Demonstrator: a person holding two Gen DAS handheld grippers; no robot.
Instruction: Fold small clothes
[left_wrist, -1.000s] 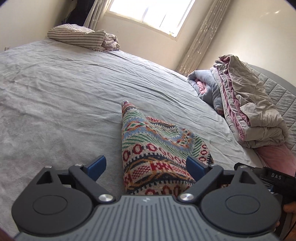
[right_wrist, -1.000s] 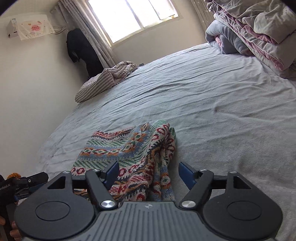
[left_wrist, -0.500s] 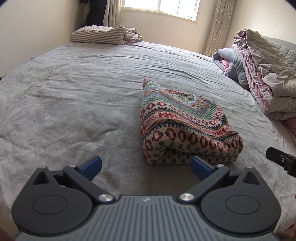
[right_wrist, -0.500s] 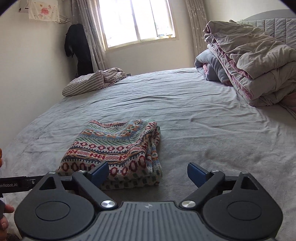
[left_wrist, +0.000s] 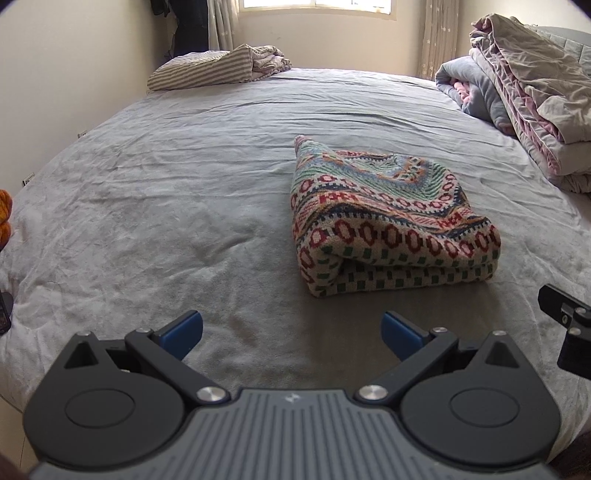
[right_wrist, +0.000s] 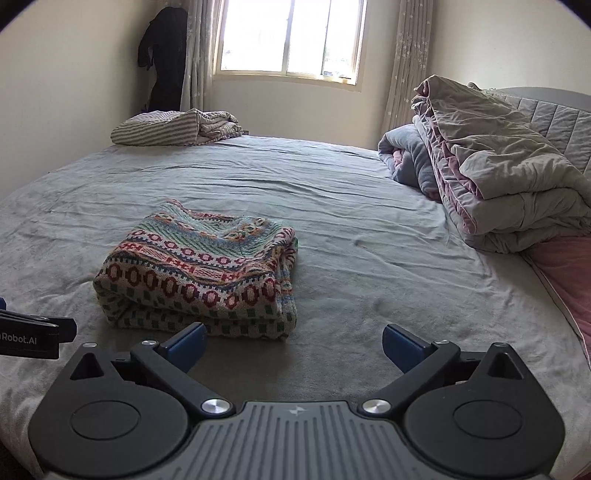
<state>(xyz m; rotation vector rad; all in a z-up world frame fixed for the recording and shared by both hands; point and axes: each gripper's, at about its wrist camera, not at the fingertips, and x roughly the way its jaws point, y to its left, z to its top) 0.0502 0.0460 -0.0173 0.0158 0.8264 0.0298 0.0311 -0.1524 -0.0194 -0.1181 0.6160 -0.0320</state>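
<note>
A patterned knit garment (left_wrist: 388, 221) lies folded into a thick rectangle on the grey bed sheet (left_wrist: 166, 192). It also shows in the right wrist view (right_wrist: 199, 273). My left gripper (left_wrist: 291, 330) is open and empty, held back from the garment's near edge. My right gripper (right_wrist: 293, 345) is open and empty, just short of the garment's near right corner. Part of the right gripper's body (left_wrist: 565, 317) shows at the right edge of the left wrist view, and part of the left gripper's body (right_wrist: 29, 332) at the left edge of the right wrist view.
A stack of folded quilts (right_wrist: 495, 166) lies at the right by the headboard. A striped blanket (right_wrist: 177, 127) lies at the far edge under the window (right_wrist: 288, 37). A pink cloth (right_wrist: 565, 273) covers the bed's right edge.
Both grippers have pulled back and up away from the garment, which now lies free and folded on the sheet. Both stayed open.
</note>
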